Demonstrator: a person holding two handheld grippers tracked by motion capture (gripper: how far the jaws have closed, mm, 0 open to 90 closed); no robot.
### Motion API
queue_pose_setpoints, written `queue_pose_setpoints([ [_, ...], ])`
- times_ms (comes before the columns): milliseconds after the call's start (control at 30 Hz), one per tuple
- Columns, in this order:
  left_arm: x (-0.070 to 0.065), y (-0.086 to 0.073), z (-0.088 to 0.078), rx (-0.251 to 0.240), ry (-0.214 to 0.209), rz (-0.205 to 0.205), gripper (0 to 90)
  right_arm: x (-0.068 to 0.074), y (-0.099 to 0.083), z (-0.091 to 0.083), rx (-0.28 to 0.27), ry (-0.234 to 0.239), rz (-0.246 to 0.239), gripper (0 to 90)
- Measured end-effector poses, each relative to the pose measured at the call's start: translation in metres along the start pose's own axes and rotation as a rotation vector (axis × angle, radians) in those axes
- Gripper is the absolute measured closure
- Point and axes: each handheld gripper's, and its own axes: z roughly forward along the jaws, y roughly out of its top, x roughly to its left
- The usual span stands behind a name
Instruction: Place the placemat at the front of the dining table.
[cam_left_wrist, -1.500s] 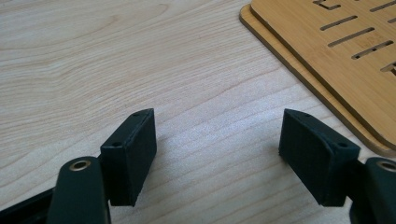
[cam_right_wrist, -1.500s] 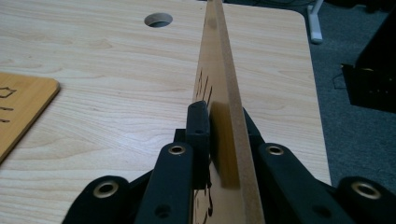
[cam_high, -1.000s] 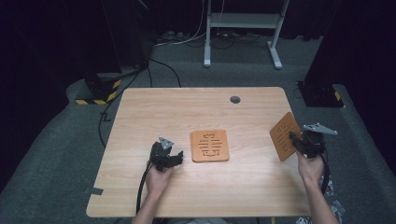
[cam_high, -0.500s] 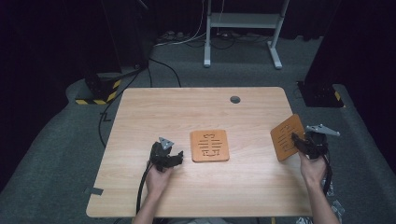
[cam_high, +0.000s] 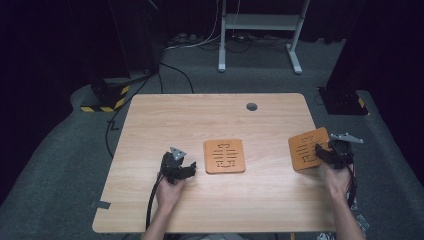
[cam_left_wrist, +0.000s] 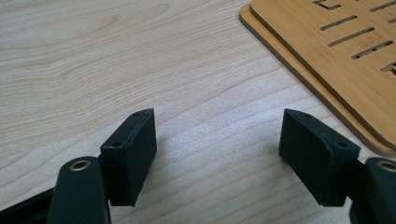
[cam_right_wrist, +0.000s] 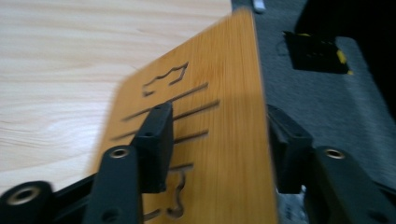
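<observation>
Two trivets: we see one wooden trivet (cam_high: 308, 148) at the desk's right edge, overhanging it, and a stack of trivets (cam_high: 225, 156) lying flat near the middle of the desk (cam_high: 190, 117).
Edge trivet: in the right tongs' view it (cam_right_wrist: 219, 140) sits blurred between the jaws, tilted up, its slotted face turned toward the left jaw.
Right tongs (cam_high: 326, 154): we read the jaws as having just been opening, the trivet between them but the pads no longer pressing it; we judge this a release, letting the piece settle at the edge.
Left tongs (cam_high: 188, 169): parked on the desk just left of the stack, jaws about half apart with nothing between them (cam_left_wrist: 217, 149), likely waiting their turn.
Stack: in the left tongs' view we count two layered boards (cam_left_wrist: 327, 60), edges nearly aligned.
Beyond the desk: grey floor and a white stand (cam_high: 260, 22) behind.
</observation>
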Motion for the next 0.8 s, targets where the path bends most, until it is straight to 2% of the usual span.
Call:
queue_pose_setpoints([
  [33, 0.000, 0.000, 0.000, 0.000, 0.000, 0.000, 27.6, -0.002, 0.000, 0.000, 0.025, 0.007, -0.017, 41.4],
  [67, 0.000, 0.000, 0.000, 0.000, -0.001, 0.000, 27.6, -0.002, 0.000, 0.000, 0.027, -0.002, -0.008, 38.5],
  [133, 0.000, 0.000, 0.000, -0.001, -0.001, 0.001, 27.4, -0.002, -0.001, 0.002, -0.003, -0.021, 0.014, 35.3],
  [267, 0.000, 0.000, 0.000, 0.000, 0.000, 0.000, 27.4, -0.005, 0.000, 0.001, -0.021, -0.004, 0.053, 32.4],
  [333, 0.000, 0.000, 0.000, -0.001, -0.001, 0.001, 27.4, -0.005, -0.001, 0.000, -0.025, 0.004, 0.046, 31.8],
  [367, 0.000, 0.000, 0.000, 0.000, -0.002, 0.001, 27.4, -0.005, -0.001, -0.003, -0.015, 0.031, 0.048, 31.6],
  [400, 0.000, 0.000, 0.000, -0.001, -0.001, 0.001, 27.4, -0.005, -0.002, -0.003, -0.037, 0.036, 0.048, 31.5],
  [500, 0.000, 0.000, 0.000, 0.000, 0.000, 0.001, 27.4, -0.001, -0.004, -0.009, -0.042, 0.085, 0.059, 31.2],
  [633, 0.000, 0.000, 0.000, 0.000, 0.000, 0.000, 27.4, 0.009, -0.008, -0.017, -0.069, 0.137, 0.064, 31.7],
  [800, 0.000, 0.000, 0.000, -0.001, -0.001, 0.001, 27.5, 0.025, -0.014, -0.026, -0.094, 0.197, 0.046, 32.4],
])
